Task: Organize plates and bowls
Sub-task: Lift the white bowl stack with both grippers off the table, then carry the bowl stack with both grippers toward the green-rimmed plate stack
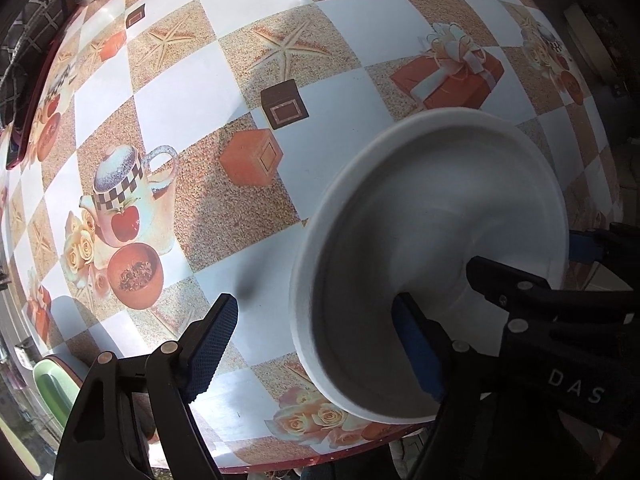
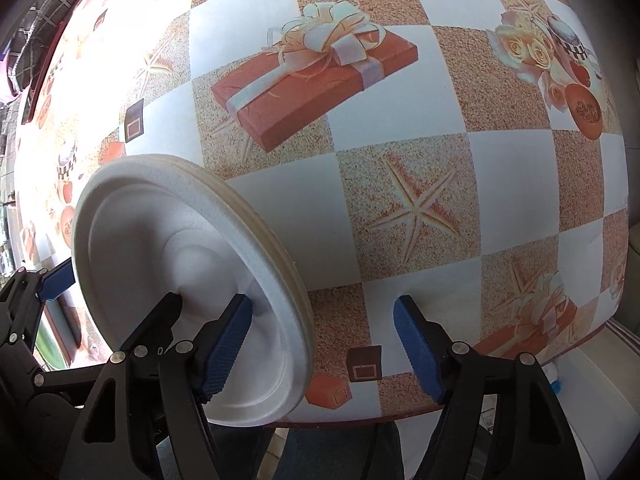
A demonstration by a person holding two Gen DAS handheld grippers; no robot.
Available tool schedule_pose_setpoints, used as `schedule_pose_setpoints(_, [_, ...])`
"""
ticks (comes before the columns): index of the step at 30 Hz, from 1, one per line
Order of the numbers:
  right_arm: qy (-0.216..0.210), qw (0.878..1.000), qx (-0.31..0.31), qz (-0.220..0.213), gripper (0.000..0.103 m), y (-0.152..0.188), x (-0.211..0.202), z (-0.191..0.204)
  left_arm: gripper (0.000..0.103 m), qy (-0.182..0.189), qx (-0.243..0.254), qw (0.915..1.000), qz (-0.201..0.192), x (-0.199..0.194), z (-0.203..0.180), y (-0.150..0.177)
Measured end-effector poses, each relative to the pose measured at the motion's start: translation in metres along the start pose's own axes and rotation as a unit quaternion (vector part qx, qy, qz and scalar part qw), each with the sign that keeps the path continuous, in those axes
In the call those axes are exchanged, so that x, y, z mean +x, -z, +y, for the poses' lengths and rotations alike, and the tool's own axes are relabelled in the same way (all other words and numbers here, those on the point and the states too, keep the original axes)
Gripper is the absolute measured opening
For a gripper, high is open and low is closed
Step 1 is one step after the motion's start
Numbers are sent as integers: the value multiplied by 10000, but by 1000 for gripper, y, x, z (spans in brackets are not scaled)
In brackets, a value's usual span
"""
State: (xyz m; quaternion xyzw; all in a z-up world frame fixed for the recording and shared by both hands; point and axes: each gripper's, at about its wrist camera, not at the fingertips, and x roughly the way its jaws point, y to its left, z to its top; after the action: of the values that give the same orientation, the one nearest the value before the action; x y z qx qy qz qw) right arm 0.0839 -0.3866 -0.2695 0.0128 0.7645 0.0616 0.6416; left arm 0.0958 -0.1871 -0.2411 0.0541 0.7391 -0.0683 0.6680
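We've got both claws straddling opp rims of the white foam plate stack (image 2: 188, 280): left gripper (image 1: 320, 348) & right gripper (image 2: 324, 344) apart, not clamped.

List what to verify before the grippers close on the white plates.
1. left gripper straddles the plate stack rim: ok, one finger inside, one outside.
2. right gripper straddles the opposite rim: ok.
3. Pads pressing the rim: not ok, both stand open.
4. Plates nested evenly: ok, rims line up.
5. Stack safely in from the near edge of the table: cannot tell; it sits very close.
6. Stack resting flat: cannot tell.
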Motion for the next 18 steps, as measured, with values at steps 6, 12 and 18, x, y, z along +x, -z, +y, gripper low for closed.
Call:
schedule_pose_setpoints(6, [-371,9993,-101,17,31,5,-7,17,48,378,131,9992,-11,-4,-10,10])
schedule_pose_setpoints(12, [-436,9990,10,114,31,12,-8,20,40,476,220,9986,-51,-10,-15,17])
schedule_pose_setpoints(18, [-418,9988,-137,233,31,21,-7,30,40,484,176,9987,-65,-13,-1,37])
